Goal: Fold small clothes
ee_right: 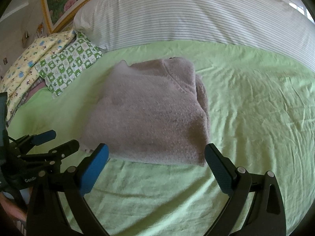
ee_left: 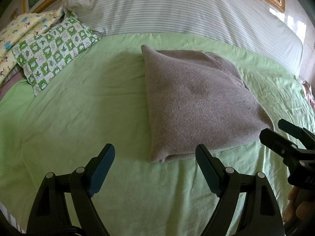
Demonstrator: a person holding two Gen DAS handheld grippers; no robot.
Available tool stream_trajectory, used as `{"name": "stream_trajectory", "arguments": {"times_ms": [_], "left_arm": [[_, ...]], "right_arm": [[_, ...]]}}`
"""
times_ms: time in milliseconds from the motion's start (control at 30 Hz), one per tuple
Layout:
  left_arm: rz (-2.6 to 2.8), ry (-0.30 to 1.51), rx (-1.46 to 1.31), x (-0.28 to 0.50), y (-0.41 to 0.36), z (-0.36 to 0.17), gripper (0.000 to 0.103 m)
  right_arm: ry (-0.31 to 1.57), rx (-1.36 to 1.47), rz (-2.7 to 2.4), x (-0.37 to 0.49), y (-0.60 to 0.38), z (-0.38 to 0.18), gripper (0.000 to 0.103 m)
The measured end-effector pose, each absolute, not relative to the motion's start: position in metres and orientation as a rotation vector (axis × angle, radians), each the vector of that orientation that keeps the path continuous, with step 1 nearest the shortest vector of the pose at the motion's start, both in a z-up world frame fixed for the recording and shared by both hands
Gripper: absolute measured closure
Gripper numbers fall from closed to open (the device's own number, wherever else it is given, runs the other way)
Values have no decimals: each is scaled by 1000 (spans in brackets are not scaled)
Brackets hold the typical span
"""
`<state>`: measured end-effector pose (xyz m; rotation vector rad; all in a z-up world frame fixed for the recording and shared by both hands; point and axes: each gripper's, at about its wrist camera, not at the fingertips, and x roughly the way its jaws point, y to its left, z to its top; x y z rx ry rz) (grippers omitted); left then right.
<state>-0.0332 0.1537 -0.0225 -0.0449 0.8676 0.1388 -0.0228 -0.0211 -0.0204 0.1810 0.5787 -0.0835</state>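
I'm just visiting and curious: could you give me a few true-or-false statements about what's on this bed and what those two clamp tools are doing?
1. The grey garment lies folded on the green sheet. True.
2. The left gripper is clamped on it. False: it is open, holding nothing.
3. The right gripper is open. True.
4. The checked pillow lies on the garment. False: it lies apart, beside the striped pillow.

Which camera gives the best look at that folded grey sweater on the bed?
The left wrist view. There the grey sweater is sharp, its folded edges and layers clear on the green sheet. The right wrist view shows the whole sweater centred too, but softer, with its far left corner blurred.
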Motion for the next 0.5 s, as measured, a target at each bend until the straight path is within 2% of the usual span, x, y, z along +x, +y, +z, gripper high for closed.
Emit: {"name": "stream_trajectory", "arguments": {"times_ms": [500], "left_arm": [[139, 866, -47, -32, 154, -21, 18]], "right_arm": [[577, 184, -80, -20, -22, -18, 5]]}}
